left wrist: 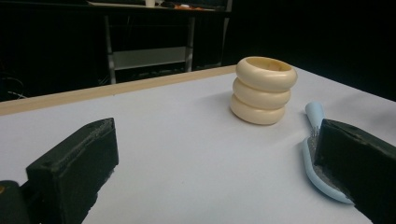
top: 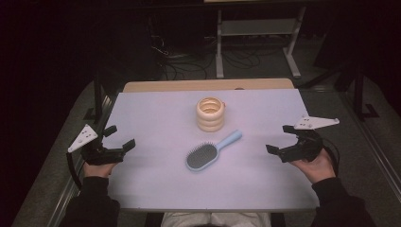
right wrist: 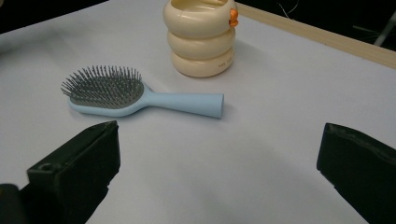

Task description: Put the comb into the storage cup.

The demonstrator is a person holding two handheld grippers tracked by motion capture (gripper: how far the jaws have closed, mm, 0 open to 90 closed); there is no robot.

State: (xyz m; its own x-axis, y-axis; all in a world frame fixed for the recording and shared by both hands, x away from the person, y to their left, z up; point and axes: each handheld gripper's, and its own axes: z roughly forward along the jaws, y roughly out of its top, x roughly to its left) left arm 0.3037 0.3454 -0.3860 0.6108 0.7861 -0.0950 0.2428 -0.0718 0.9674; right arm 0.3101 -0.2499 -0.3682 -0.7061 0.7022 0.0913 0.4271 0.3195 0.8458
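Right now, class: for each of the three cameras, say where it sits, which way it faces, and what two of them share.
High view: above the person's side, facing forward and down on the table; forearms, left gripper, right gripper.
Left gripper view: rides the left gripper, facing the cream holder; own open jaws.
Right gripper view: rides the right gripper, facing the hairbrush; own open jaws.
Shared: both gripper views show holder and hairbrush.

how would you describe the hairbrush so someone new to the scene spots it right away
On the pale table, near the middle, a cream ribbed cup stands. Just in front of it lies the hairbrush, flat with bristles up. Its light blue body, dark bristle pad and long handle set it apart from the cup.
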